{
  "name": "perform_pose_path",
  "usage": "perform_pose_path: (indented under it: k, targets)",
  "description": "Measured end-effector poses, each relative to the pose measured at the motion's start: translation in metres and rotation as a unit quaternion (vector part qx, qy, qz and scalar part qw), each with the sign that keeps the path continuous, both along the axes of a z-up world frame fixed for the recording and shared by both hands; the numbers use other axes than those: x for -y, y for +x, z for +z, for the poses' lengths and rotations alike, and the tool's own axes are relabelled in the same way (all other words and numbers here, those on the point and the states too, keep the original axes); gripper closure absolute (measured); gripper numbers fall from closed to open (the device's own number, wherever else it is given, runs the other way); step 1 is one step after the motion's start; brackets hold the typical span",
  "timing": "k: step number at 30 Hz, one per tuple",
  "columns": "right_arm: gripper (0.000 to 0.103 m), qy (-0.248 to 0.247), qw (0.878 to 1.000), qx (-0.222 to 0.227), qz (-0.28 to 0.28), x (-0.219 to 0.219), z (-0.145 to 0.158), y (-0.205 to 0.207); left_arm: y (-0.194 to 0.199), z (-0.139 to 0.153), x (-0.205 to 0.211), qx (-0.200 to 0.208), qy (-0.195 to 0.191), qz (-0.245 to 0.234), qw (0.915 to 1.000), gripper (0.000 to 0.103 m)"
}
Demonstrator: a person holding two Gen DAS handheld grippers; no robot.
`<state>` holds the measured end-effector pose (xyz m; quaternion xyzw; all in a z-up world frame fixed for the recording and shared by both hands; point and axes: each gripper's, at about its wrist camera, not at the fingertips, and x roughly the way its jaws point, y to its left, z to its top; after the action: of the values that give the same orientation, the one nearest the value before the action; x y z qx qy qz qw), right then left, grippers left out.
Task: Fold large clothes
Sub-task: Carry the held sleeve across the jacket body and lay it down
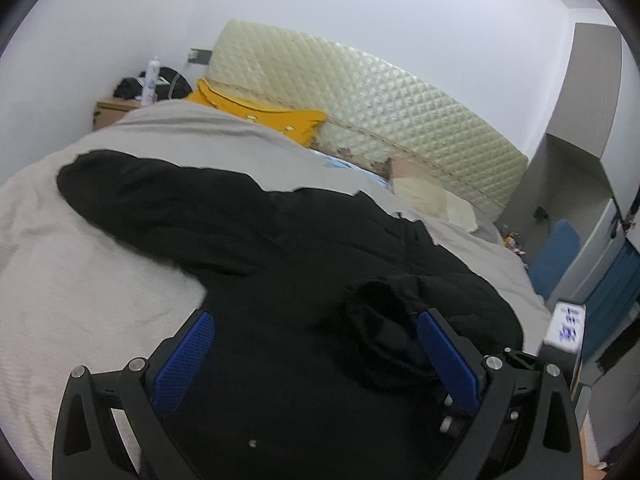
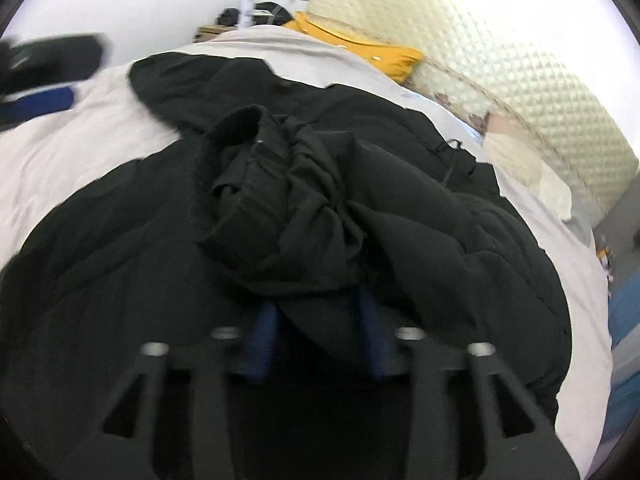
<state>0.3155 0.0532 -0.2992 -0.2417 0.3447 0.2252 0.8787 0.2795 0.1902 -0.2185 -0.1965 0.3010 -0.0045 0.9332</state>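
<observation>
Presently the black padded coat (image 1: 248, 220) lies spread on the beige bedspread (image 1: 80, 264), short of the quilted headboard (image 1: 360, 100). Left gripper (image 1: 316, 344) stands wide open over it, gripping nothing. Right gripper (image 2: 316, 320) is parted, bunched coat fabric draped between its blurred jaws; contact indeterminate.

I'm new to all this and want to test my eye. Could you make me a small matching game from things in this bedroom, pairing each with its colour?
Things:
1. coat
2. bedspread
3. cushion
4. pads of the left gripper

Colours:
A. blue
B. yellow
C. black
D. pale beige

Pairs: 1-C, 2-D, 3-B, 4-A
</observation>
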Motion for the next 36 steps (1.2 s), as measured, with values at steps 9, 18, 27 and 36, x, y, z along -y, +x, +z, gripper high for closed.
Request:
perform_pose_path:
  k: [9, 18, 27, 36]
  targets:
    - [0.019, 0.121, 0.992, -0.034, -0.022, 0.083, 0.024, -0.027, 0.009, -0.010, 0.018, 0.005, -0.076, -0.079, 0.9940, 0.003]
    - [0.019, 0.363, 0.893, -0.147, -0.220, 0.232, 0.001, 0.051, 0.034, -0.037, 0.056, -0.035, -0.127, -0.153, 0.9794, 0.021]
    - [0.018, 0.487, 0.815, -0.201, -0.240, 0.264, -0.050, 0.096, 0.062, -0.073, 0.067, -0.099, -0.096, -0.136, 0.9811, 0.056]
    - [0.084, 0.436, 0.864, -0.151, -0.202, 0.245, -0.025, 0.097, 0.075, -0.053, 0.073, -0.071, -0.048, -0.121, 0.9889, 0.095]
